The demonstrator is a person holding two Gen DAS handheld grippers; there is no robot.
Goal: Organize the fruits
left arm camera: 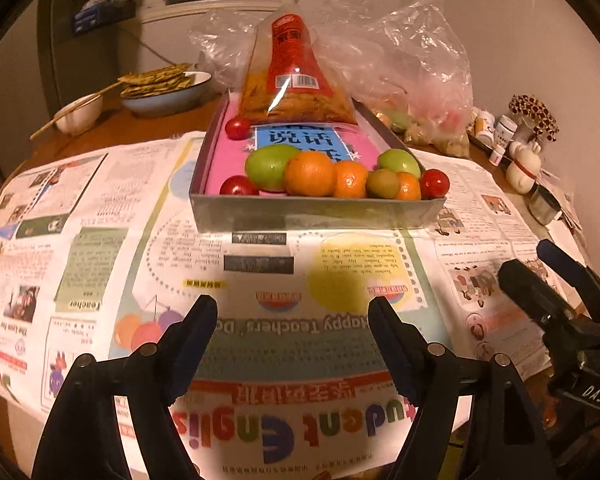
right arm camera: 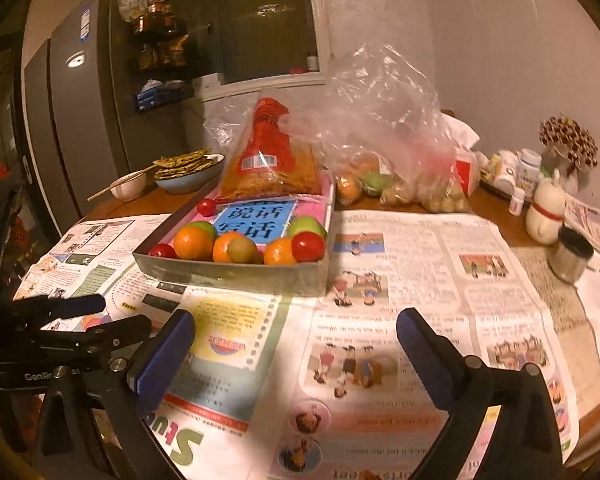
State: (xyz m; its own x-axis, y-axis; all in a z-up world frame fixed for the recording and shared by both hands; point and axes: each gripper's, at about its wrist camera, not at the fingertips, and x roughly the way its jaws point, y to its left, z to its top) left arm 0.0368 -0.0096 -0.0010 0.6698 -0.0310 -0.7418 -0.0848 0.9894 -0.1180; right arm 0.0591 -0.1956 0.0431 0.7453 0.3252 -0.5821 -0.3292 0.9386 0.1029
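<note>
Behind snack bag (left arm camera: 296, 80), tray's (left arm camera: 316, 210) far end hidden; fruits (left arm camera: 310, 174) up front; we hold left tool (left arm camera: 292, 308) & right tool (right arm camera: 296, 322) apart, empty.

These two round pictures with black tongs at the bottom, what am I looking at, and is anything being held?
Each picture comes from a wide-angle camera fixed on a hand-held gripper, looking along its two fingers. A person holds one in each hand. The left black two-finger gripper and the right one both stand open over the spread newspaper, holding nothing. Each also shows in the other's picture. Ahead sits a shallow grey cardboard tray with oranges, green fruits and small red fruits, plus a clear snack bag with a red label. Behind lies a crumpled clear plastic bag holding more fruit.
</note>
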